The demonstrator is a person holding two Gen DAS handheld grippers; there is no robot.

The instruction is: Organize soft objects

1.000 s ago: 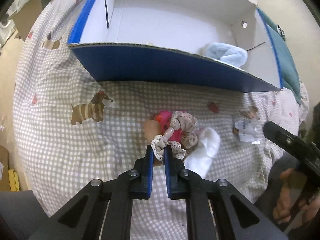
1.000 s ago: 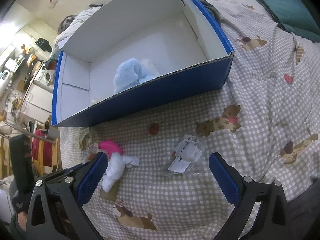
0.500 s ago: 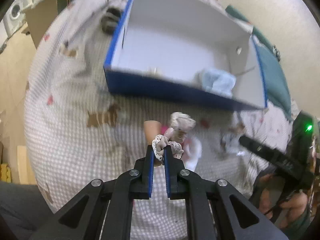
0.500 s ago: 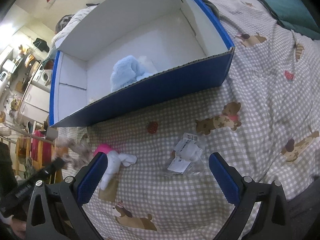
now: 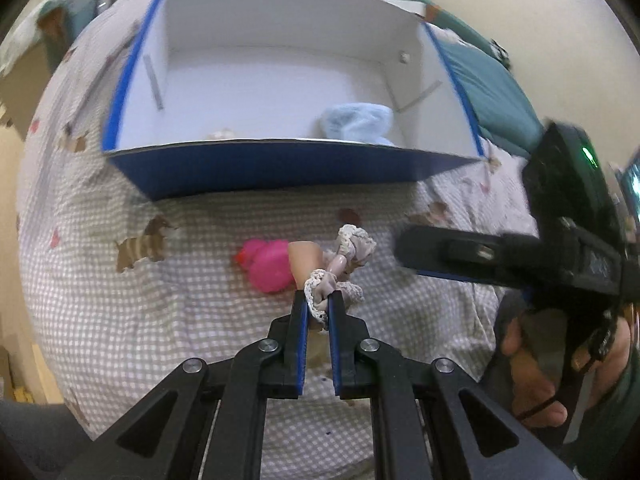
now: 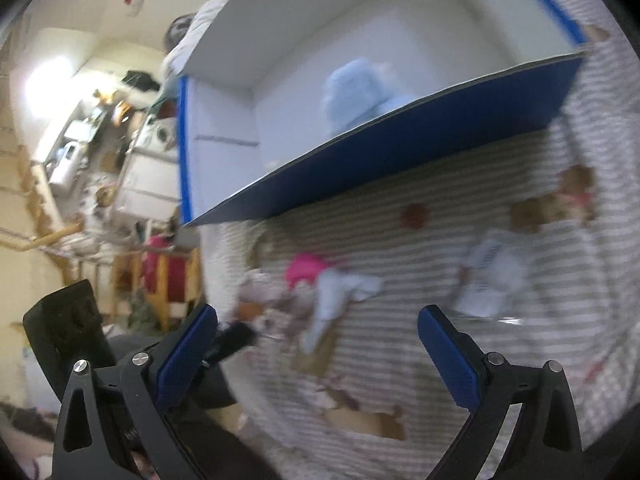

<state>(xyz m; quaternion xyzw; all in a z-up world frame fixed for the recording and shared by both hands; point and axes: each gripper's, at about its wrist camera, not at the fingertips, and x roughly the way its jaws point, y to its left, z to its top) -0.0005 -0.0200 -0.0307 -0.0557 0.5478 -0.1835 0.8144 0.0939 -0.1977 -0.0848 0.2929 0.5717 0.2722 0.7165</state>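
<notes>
Now the left gripper has its jaws clenched on the lace scrunchie, lifted for carrying into the blue box ahead, while the right gripper waits with jaws released.

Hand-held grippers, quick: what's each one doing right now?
Left hand-held gripper: closed on the lace-trimmed doll.
Right hand-held gripper: open, holding nothing.

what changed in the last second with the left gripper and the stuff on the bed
The left gripper, still shut on the lace doll, has lifted it off the pink toy and white cloth, toward the box. The right gripper swung, staying open. The blue plush in the box, the pink toy and the packet stayed put.
</notes>
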